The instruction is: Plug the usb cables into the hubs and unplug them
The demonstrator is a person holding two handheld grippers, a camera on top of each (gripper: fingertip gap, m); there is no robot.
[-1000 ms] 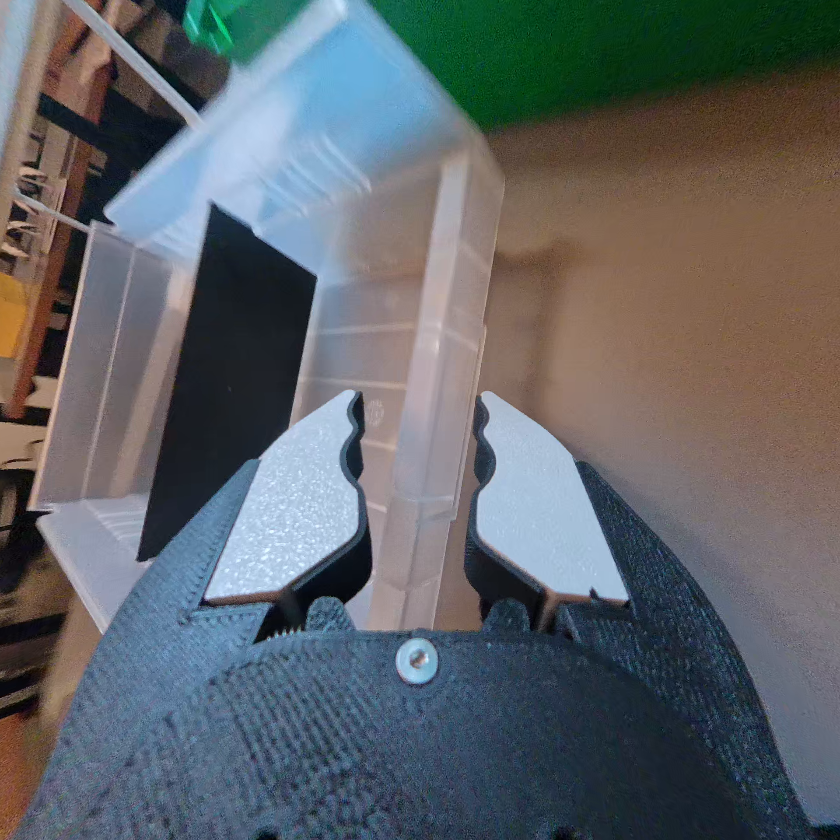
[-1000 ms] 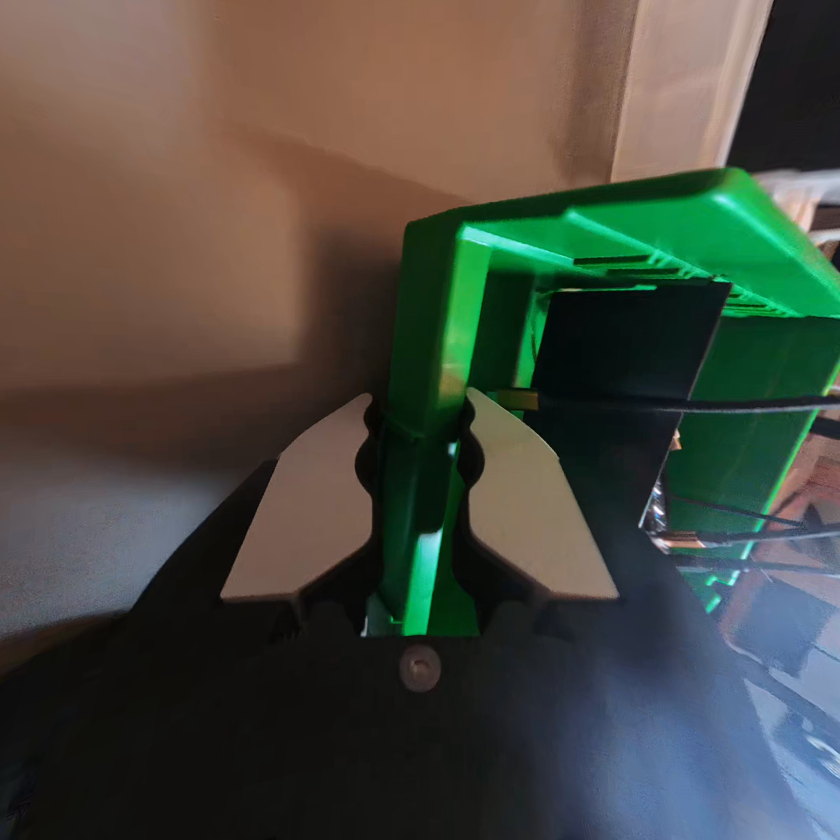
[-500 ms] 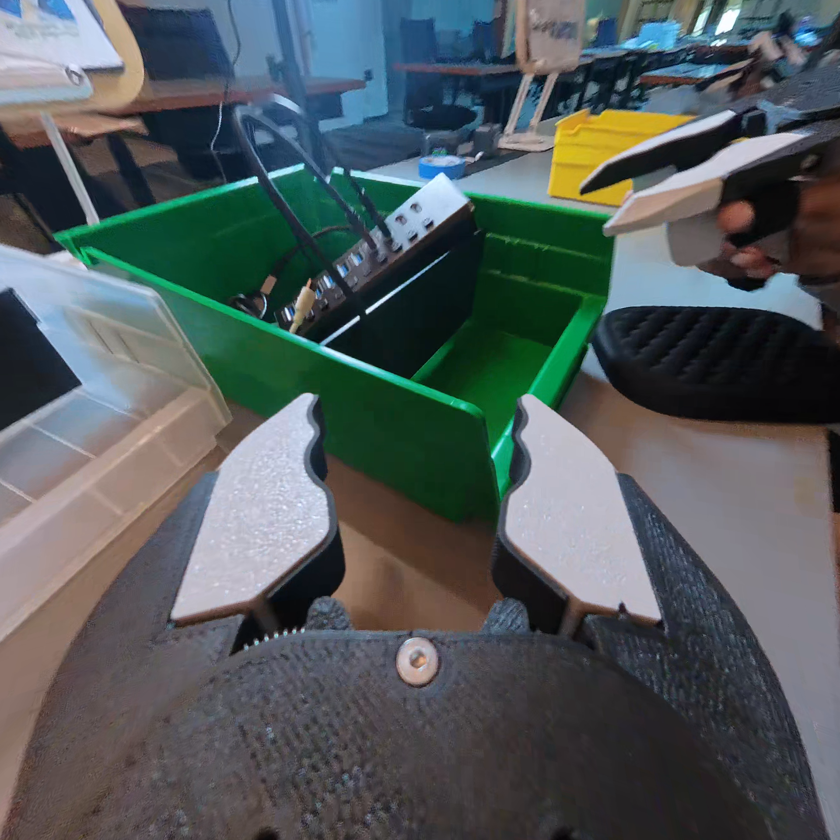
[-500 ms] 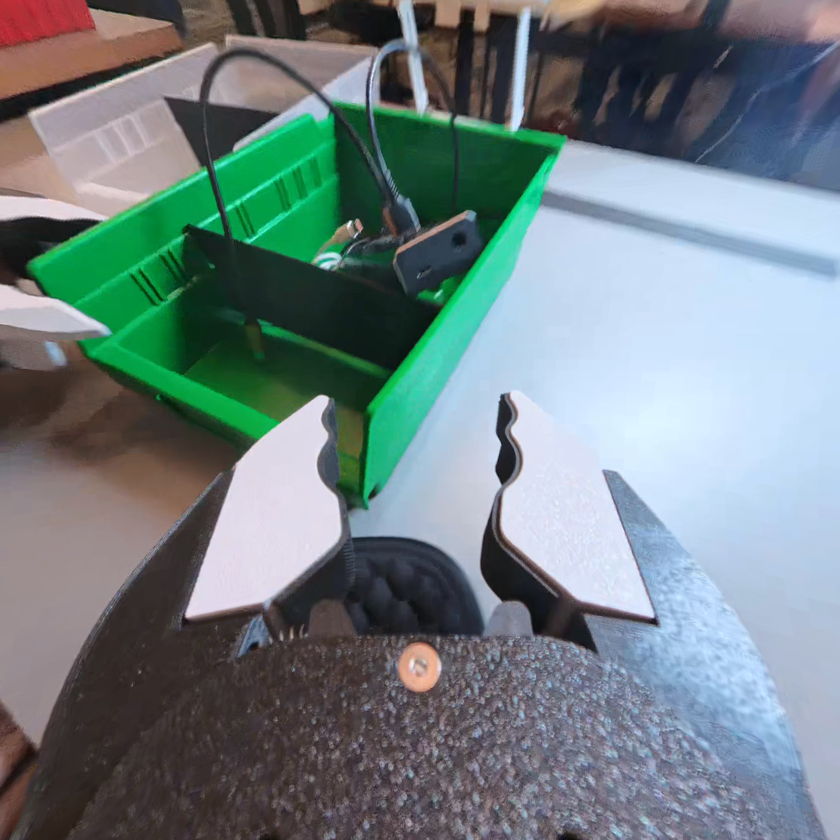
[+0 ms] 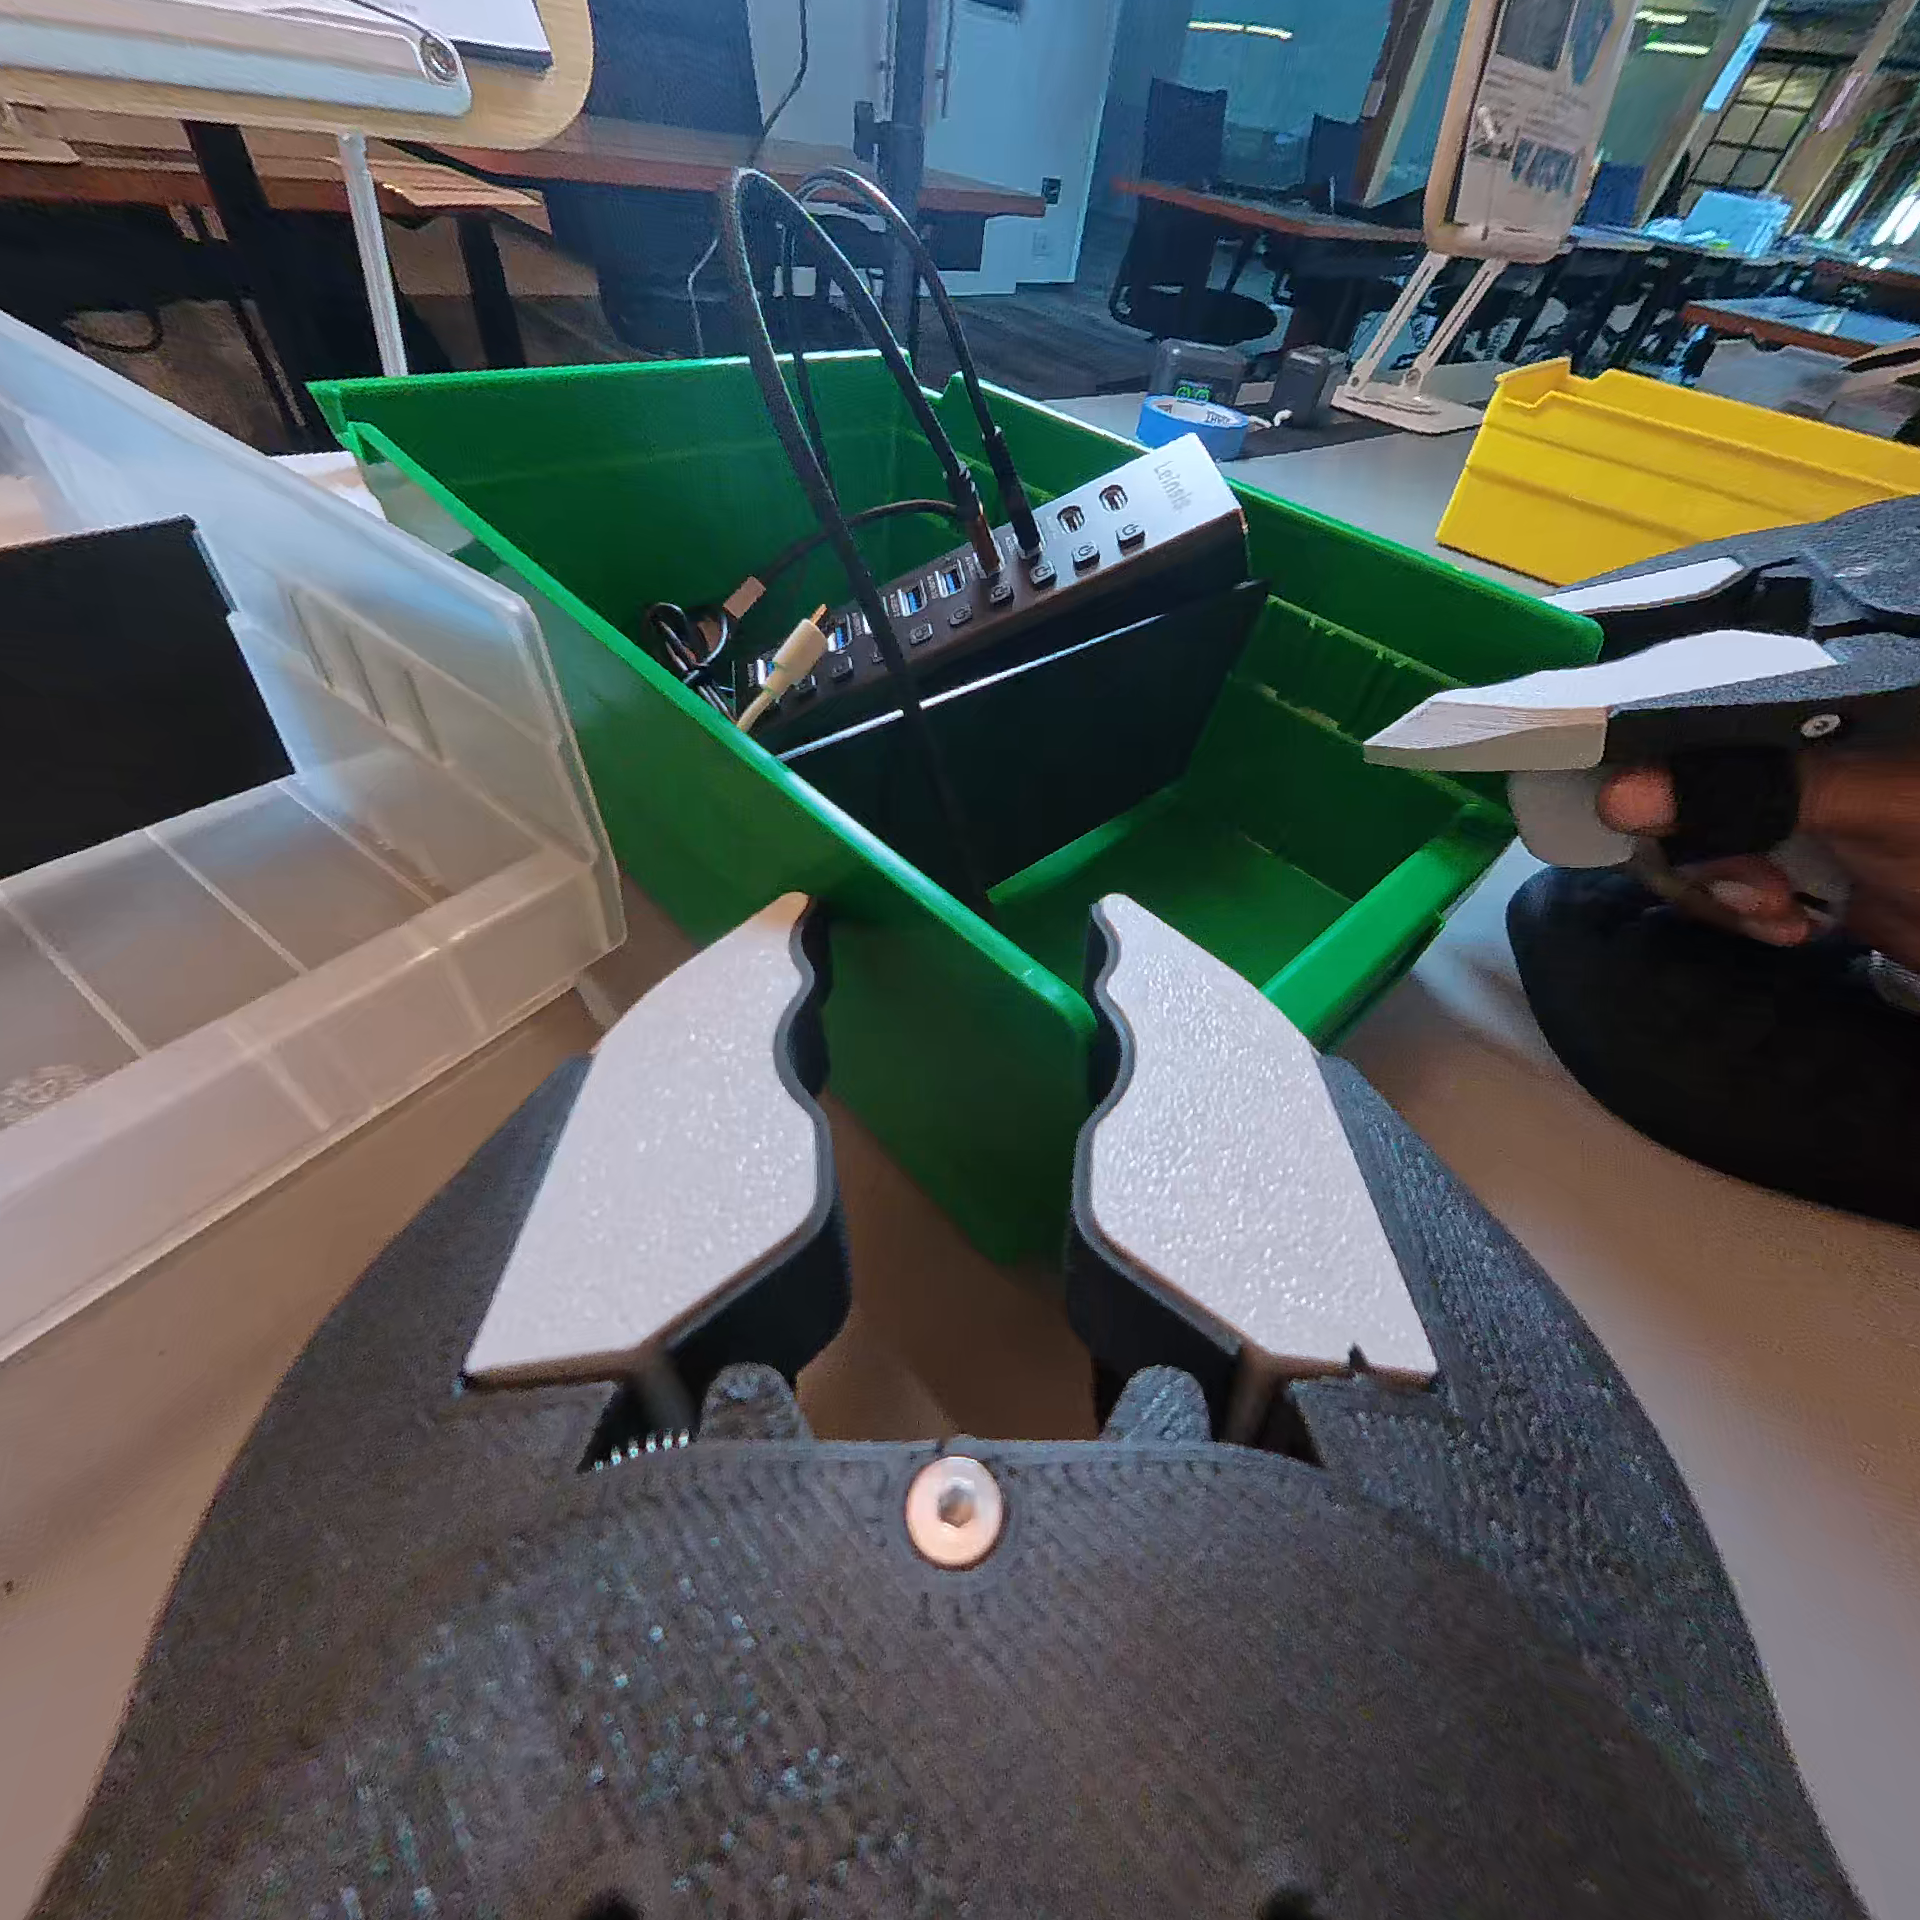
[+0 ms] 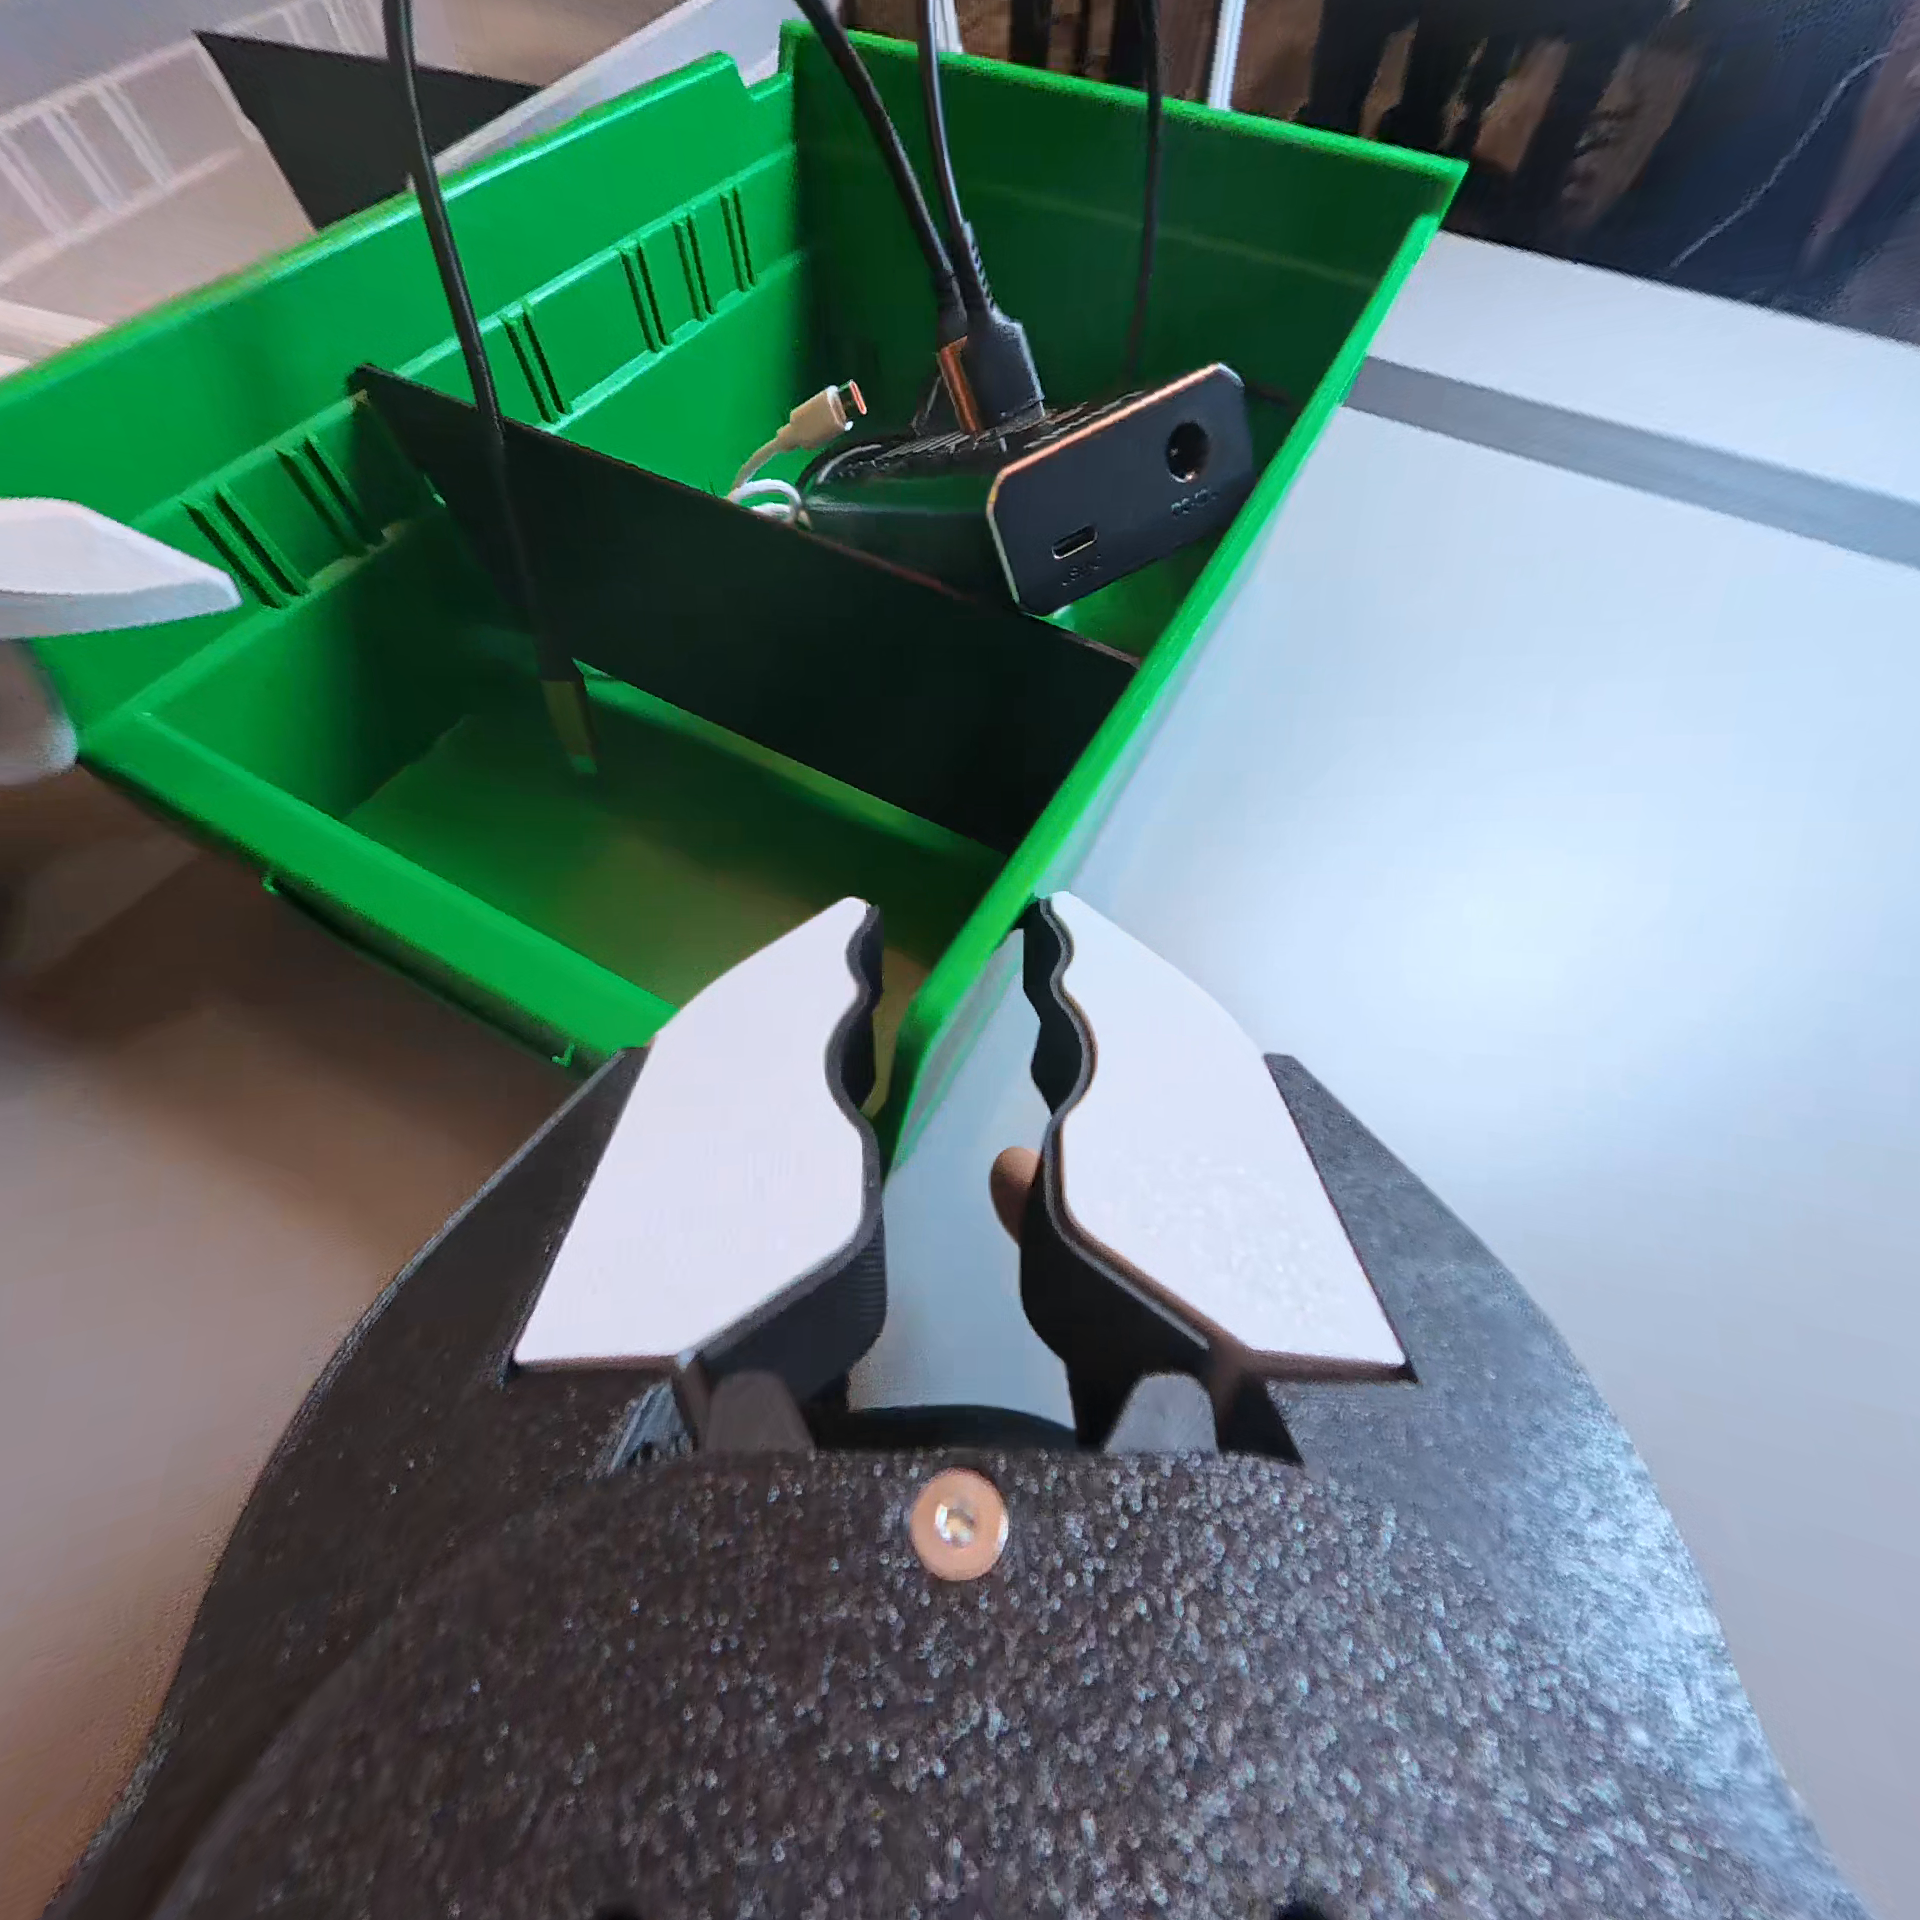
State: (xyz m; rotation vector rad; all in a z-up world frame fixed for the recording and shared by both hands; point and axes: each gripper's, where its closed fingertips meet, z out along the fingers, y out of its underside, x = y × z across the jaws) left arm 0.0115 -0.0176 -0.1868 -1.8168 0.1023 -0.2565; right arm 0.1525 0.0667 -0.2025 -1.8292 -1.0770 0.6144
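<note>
- Two black cables (image 5: 971, 488) sit plugged in the black hub (image 5: 997, 597), rear compartment of green bin (image 5: 727, 748), at my 12 o'clock.
- Left gripper (image 5: 951, 935): I read jaws apart, straddling the bin's near corner.
- Right gripper (image 6: 951, 935): jaws apart around the bin's wall edge, gripping nothing.
- Clear bin (image 5: 260, 935) at 9 o'clock.

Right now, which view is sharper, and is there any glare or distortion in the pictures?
Left wrist view: sharp on the green bin and hub, with wide-angle bending at the edges. Right wrist view: bin fairly sharp, far background smeared, soft glare on the grey table.
</note>
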